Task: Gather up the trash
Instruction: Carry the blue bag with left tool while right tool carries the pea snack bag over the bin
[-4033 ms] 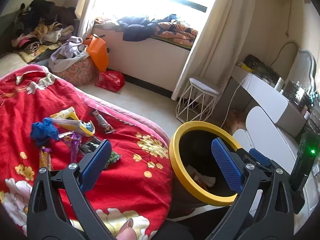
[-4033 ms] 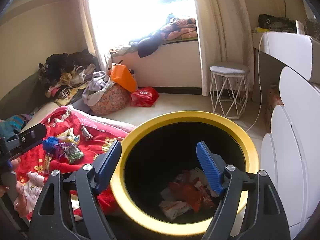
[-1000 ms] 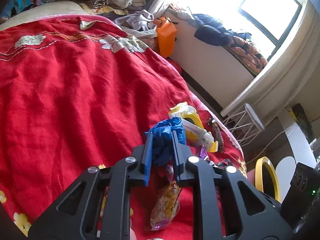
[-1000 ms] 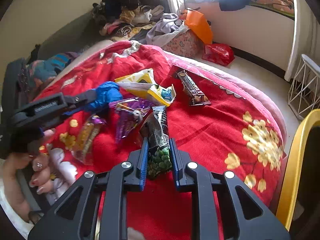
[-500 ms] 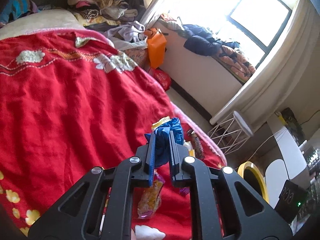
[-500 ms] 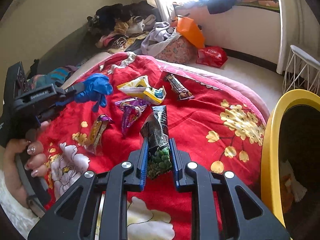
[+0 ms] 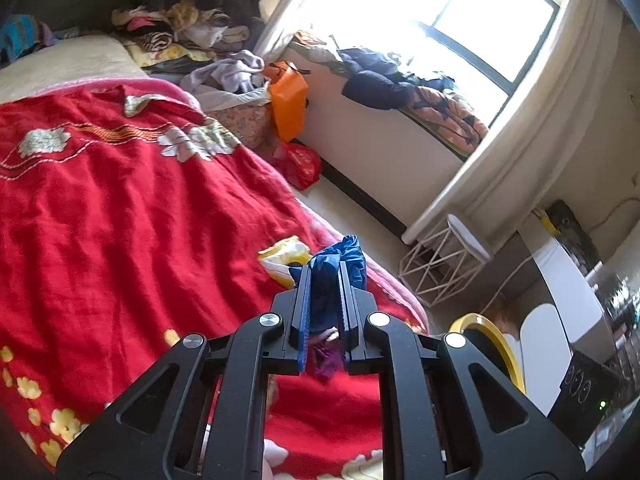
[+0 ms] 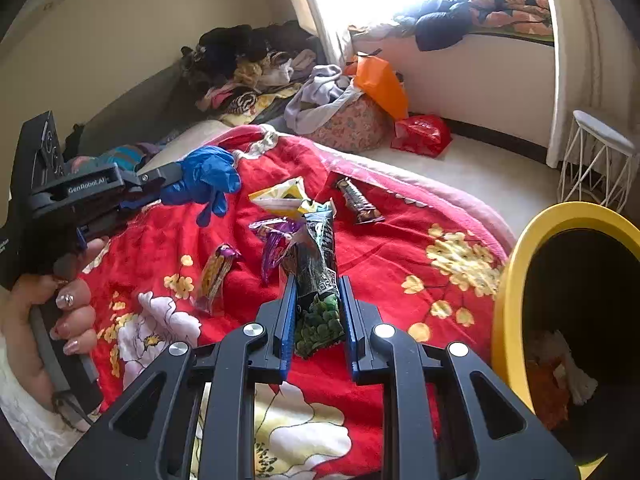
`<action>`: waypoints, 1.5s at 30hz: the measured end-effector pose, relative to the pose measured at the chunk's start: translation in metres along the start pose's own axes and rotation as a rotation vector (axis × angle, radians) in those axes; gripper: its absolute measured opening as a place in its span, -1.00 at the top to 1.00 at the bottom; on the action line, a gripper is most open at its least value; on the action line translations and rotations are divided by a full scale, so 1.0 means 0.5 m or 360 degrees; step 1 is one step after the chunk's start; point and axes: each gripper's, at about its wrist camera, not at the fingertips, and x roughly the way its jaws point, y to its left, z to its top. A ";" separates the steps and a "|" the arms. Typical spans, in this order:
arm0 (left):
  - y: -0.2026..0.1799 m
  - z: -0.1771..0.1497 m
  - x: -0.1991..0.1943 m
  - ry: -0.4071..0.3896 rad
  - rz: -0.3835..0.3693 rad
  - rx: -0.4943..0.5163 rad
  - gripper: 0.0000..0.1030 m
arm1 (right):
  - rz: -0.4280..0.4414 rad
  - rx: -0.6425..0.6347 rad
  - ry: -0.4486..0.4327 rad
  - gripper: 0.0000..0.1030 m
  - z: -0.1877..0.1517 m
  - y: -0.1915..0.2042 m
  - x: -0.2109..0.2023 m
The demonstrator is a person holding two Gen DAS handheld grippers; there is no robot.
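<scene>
— Right wrist view, a bedroom at midday: what have we got in each hand?

— We hold two pieces at once. Our right gripper (image 8: 318, 312) is clamped on a dark plastic snack packet printed with green peas (image 8: 318, 292). A second ago that packet lay against the red floral blanket (image 8: 400, 264); now it hangs clear of it, and the round yellow-rimmed black bin (image 8: 516, 280) has come into the right of the frame. Our left gripper (image 8: 160, 184), seen at the left of this view, pinches a crumpled blue rubber glove (image 8: 206, 182), lifted off the wrapper pile where it sat a second back.

— So both picks are done?

— We judge so; the carry to the bin is what remains. In the left wrist view the jaws are nearly together, the glove (image 7: 338, 268) squeezed between them, with the bin (image 7: 492, 340) low at the right.

— And what stays on the bed?

— A yellow-and-white pouch (image 8: 280, 196), a brown chocolate bar wrapper (image 8: 358, 202), a purple foil wrapper (image 8: 274, 246) and an orange-and-purple sachet (image 8: 214, 276) lie on the blanket, waiting for further trips.
</scene>
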 end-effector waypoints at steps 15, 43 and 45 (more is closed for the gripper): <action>-0.107 -0.034 -0.001 0.0058 -0.0117 0.0181 0.85 | -0.0097 0.0108 -0.0131 0.62 0.012 -0.063 -0.081; -0.253 -0.114 0.008 0.0185 -0.0322 0.0422 0.85 | -0.0334 0.0353 -0.0276 0.62 -0.013 -0.212 -0.197; -0.263 -0.121 0.009 0.0198 -0.0338 0.0436 0.85 | -0.0356 0.0370 -0.0287 0.62 -0.015 -0.221 -0.202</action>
